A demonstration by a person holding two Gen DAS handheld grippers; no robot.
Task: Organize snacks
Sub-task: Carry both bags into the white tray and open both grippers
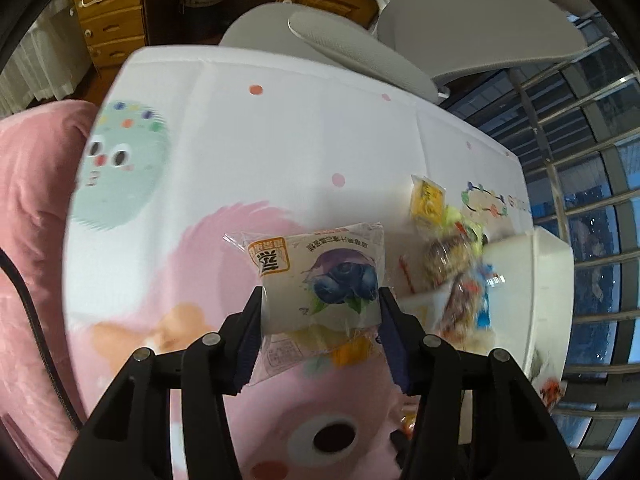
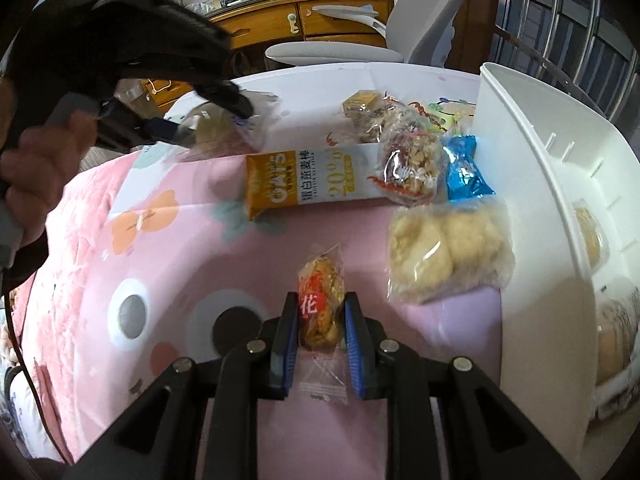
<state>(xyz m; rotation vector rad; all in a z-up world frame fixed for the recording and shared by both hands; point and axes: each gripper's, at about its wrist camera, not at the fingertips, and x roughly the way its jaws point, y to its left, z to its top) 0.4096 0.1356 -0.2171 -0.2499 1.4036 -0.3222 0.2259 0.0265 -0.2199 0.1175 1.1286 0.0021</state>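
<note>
My left gripper (image 1: 320, 294) is shut on a white blueberry snack pack (image 1: 320, 276), held above the cartoon-print tablecloth (image 1: 248, 152). From the right wrist view the same gripper (image 2: 224, 120) shows blurred at the upper left, a hand on its handle, with the pack (image 2: 216, 132) in it. My right gripper (image 2: 320, 304) is shut on a small clear-wrapped golden snack with a red label (image 2: 320, 304). Loose snacks lie ahead: an oat bar (image 2: 312, 182), a nut cluster pack (image 2: 410, 168), a blue packet (image 2: 464, 168) and a pale puffed pack (image 2: 448, 256).
A white plastic bin (image 2: 536, 184) stands at the right, with a few packs inside; it also shows at the right in the left view (image 1: 548, 280). Grey office chairs (image 1: 460, 28) stand beyond the table. A pink blanket (image 1: 28, 208) lies at the left, a window grille at the right.
</note>
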